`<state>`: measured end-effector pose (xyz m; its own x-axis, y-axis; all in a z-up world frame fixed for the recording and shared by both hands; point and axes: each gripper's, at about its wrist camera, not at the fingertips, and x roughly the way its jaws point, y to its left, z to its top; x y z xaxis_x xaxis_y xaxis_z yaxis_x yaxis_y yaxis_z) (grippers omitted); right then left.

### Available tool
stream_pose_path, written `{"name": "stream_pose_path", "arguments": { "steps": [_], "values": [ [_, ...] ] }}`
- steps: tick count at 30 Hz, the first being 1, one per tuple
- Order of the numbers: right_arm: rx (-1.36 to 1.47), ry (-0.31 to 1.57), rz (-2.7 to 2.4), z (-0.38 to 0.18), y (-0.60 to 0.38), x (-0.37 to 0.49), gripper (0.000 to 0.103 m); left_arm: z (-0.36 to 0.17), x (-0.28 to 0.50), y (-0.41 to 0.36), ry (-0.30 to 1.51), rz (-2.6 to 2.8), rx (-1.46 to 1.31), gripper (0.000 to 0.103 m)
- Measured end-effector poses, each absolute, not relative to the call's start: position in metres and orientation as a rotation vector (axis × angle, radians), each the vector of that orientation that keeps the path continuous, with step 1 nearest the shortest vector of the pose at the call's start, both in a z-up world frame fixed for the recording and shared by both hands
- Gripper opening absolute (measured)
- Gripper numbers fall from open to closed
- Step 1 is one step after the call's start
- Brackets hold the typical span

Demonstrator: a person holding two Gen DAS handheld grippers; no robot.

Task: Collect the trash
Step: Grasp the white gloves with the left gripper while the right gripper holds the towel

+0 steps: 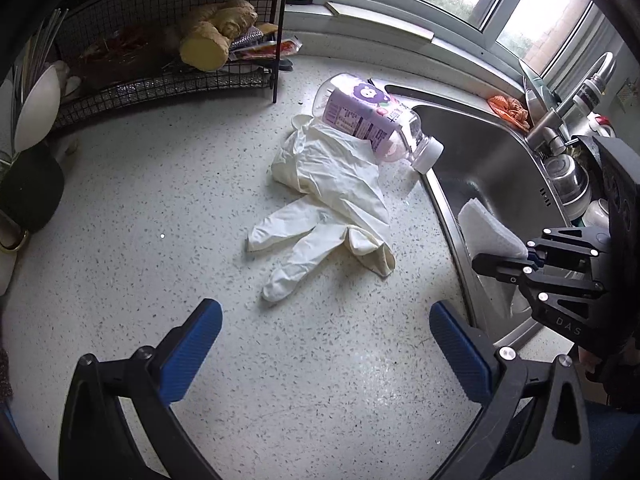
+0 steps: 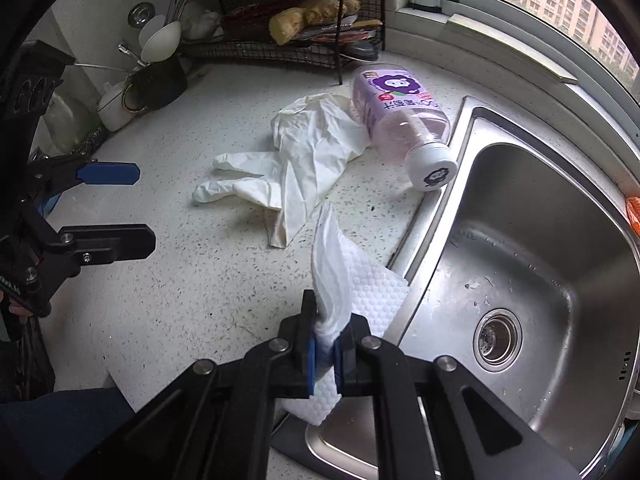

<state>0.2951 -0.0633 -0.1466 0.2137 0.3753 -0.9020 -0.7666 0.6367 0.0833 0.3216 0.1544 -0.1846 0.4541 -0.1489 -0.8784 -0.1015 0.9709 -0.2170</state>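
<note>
A crumpled white glove (image 1: 328, 200) lies on the speckled counter, also in the right wrist view (image 2: 296, 168). A purple-labelled plastic bottle (image 1: 372, 120) lies on its side partly on the glove, cap toward the sink, also in the right wrist view (image 2: 400, 116). My left gripper (image 1: 326, 344) is open and empty, just short of the glove's fingers; it also shows in the right wrist view (image 2: 120, 204). My right gripper (image 2: 325, 354) is shut on a white paper towel (image 2: 352, 284) at the sink's edge; it also shows in the left wrist view (image 1: 516, 260) with the towel (image 1: 488, 232).
A steel sink (image 2: 540, 264) with a drain lies to the right, its tap (image 1: 572, 104) behind. A black wire rack (image 1: 168, 40) with ginger stands at the back left. A utensil holder with spoons (image 2: 160, 76) stands by the wall. A window runs along the back.
</note>
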Motion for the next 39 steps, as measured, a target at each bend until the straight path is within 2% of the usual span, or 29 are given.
{"name": "stream_pose_path", "arguments": {
  "steps": [22, 27, 30, 33, 35, 36, 38, 39],
  "values": [
    [-0.320, 1.165, 0.740, -0.153, -0.055, 0.355, 0.006, -0.234, 0.448, 0.132, 1.255, -0.143, -0.046, 0.103],
    [-0.318, 1.178, 0.723, -0.157, -0.058, 0.361, 0.006, -0.236, 0.452, 0.126, 1.246, -0.134, -0.006, 0.095],
    [-0.303, 1.187, 0.721, -0.159, -0.061, 0.361, 0.006, -0.235, 0.452, 0.123, 1.249, -0.110, 0.003, 0.086],
    [-0.299, 1.187, 0.724, -0.159, -0.062, 0.358, 0.006, -0.233, 0.446, 0.120, 1.246, -0.097, -0.003, 0.073],
    [-0.293, 1.187, 0.725, -0.159, -0.064, 0.356, 0.006, -0.230, 0.437, 0.114, 1.228, -0.111, 0.000, 0.044],
    [-0.291, 1.185, 0.725, -0.158, -0.066, 0.354, 0.006, -0.229, 0.431, 0.112, 1.222, -0.108, -0.002, 0.038],
    [-0.284, 1.174, 0.728, -0.155, -0.070, 0.350, 0.006, -0.228, 0.422, 0.107, 1.219, -0.108, -0.016, 0.018],
    [-0.281, 1.168, 0.729, -0.153, -0.071, 0.347, 0.006, -0.228, 0.416, 0.105, 1.222, -0.124, -0.035, 0.013]
  ]
}}
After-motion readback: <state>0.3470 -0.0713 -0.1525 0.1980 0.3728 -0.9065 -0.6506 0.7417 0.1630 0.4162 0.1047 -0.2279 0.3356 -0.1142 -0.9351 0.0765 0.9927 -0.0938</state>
